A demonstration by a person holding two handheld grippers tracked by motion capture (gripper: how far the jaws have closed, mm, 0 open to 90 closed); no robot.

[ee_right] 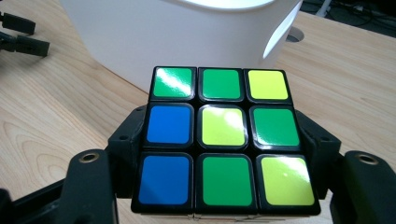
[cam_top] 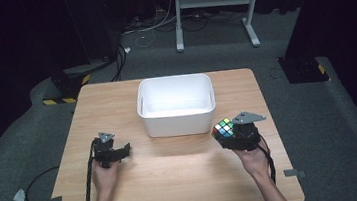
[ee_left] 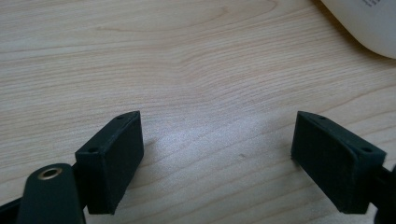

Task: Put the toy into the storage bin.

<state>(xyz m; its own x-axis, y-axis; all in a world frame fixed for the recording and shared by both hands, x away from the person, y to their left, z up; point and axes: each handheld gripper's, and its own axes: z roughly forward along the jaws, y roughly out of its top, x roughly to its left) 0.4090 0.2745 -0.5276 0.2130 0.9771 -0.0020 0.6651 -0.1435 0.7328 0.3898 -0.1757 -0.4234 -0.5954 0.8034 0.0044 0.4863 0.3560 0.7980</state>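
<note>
My right gripper (cam_top: 229, 134) is shut on a scrambled puzzle cube (cam_top: 222, 127), held a little above the table near the white bin's front right corner. In the right gripper view the cube (ee_right: 224, 140) shows a face of green, blue and yellow squares, clamped between the two black jaws. My left gripper (cam_top: 121, 151) rests low over the table to the left of the bin's front, its jaws wide apart. In the left gripper view the gripper (ee_left: 217, 158) is open, with just bare wood between its jaws.
A white rectangular bin (cam_top: 178, 122) stands at the middle back of the wooden table (cam_top: 175, 181); its wall (ee_right: 187, 42) rises just beyond the cube, and its corner (ee_left: 369, 28) shows at upper right. Cables trail from both grippers. A metal stand and dark floor lie beyond the table.
</note>
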